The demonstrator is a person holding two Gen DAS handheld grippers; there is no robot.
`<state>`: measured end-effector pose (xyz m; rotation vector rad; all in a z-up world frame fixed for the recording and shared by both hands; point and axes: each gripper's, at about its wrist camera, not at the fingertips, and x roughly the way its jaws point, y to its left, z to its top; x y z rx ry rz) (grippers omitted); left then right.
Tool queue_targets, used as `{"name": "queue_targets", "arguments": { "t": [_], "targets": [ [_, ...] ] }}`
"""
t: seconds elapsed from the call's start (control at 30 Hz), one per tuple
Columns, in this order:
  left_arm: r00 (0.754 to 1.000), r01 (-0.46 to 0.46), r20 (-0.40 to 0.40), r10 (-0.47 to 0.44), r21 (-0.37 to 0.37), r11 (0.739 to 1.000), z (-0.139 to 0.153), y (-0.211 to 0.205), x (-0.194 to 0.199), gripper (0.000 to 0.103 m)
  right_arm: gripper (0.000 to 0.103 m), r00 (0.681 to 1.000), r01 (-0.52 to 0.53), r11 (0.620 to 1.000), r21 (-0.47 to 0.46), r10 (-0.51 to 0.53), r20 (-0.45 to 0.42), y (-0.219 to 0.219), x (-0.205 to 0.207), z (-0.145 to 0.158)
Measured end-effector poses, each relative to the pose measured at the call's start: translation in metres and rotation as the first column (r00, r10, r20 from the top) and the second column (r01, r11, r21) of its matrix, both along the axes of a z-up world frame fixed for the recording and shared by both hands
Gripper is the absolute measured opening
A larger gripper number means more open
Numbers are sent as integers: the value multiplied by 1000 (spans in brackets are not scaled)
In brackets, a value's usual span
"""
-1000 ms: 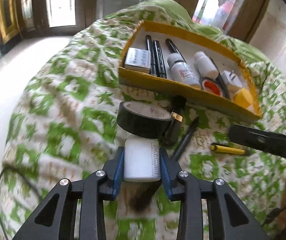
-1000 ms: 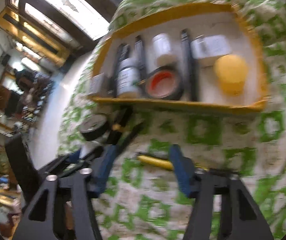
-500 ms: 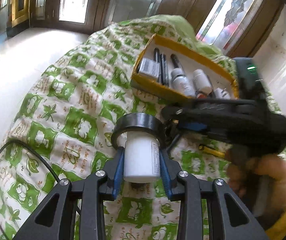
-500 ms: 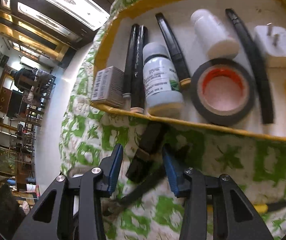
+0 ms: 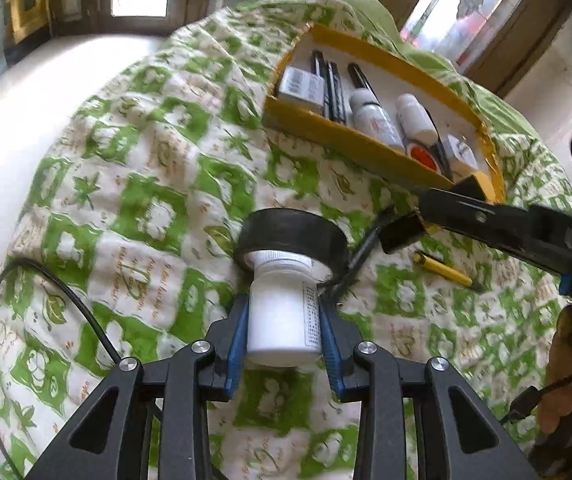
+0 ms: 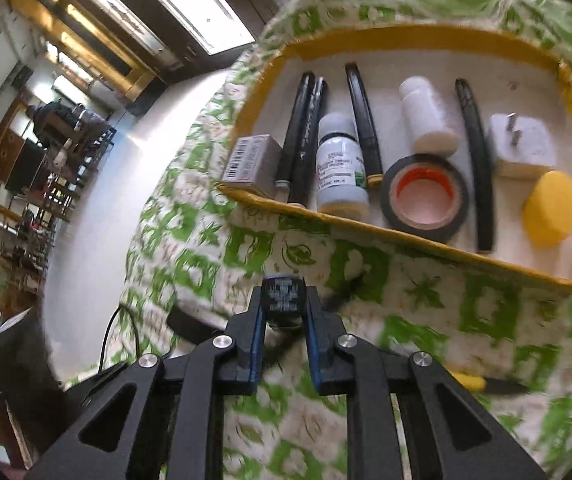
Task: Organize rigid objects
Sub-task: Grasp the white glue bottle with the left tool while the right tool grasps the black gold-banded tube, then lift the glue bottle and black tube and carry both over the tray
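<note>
Wide view first: a green-and-white patterned quilt (image 5: 157, 208) covers the whole work surface, soft and lumpy, so nothing sits quite flat on it. Up at the far side rests the shallow yellow-rimmed cardboard tray (image 6: 414, 240), the likely collection point, already lined with black pens, two white bottles, a white plug adapter, a yellow sponge, a small grey box and a tape roll with an orange core, laid side by side.

Closer in, a black roll of electrical tape (image 5: 292, 236) lies on the quilt, just beyond the left gripper (image 5: 283, 332). That gripper is pinching a white plastic pill bottle (image 5: 283, 312) by its sides, cap pointing forward toward the roll, blue pads snug on both flanks, a sideways hold that looks suited to laying the bottle down lengthwise in the tray.

Now the right gripper (image 6: 283, 312): its jaws are closing on a small black rectangular object with white printed text (image 6: 283, 300), pads pressing its sides, lifted clear of the quilt just short of the tray's near wall.

Smallest of all, a slim yellow-handled tool (image 5: 444, 270) and a black pen (image 5: 360, 258) lie loose on the quilt, not yet collected.
</note>
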<state>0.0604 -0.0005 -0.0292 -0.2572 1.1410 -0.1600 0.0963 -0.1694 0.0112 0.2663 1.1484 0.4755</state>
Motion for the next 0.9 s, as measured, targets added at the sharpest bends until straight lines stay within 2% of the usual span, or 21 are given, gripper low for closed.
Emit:
{"name": "queue_targets", "arguments": {
  "t": [0.23,0.43,0.57,0.7,0.9],
  "targets": [
    [998,35,55,-38,51,998,32,-4,-26,34,17,998,52,995,89,-50,-25,-32,-22,-3],
    [991,10,134,-15,37,999,57,0,-43,34,17,996,78,984,158,-85,37,-47,-37,21],
    [986,15,165,-21,36,999,70,-5,-46,34,17,991,114,981,160,-123,51,-64,-46,24],
    [981,37,190,-44,42,998,80,-19,-45,34,17,979,178,976,123,-188,74,-85,-48,26],
    [975,50,215,-61,58,997,89,-32,-33,34,17,969,222,965,143,-234,73,-103,-44,28]
  ]
}}
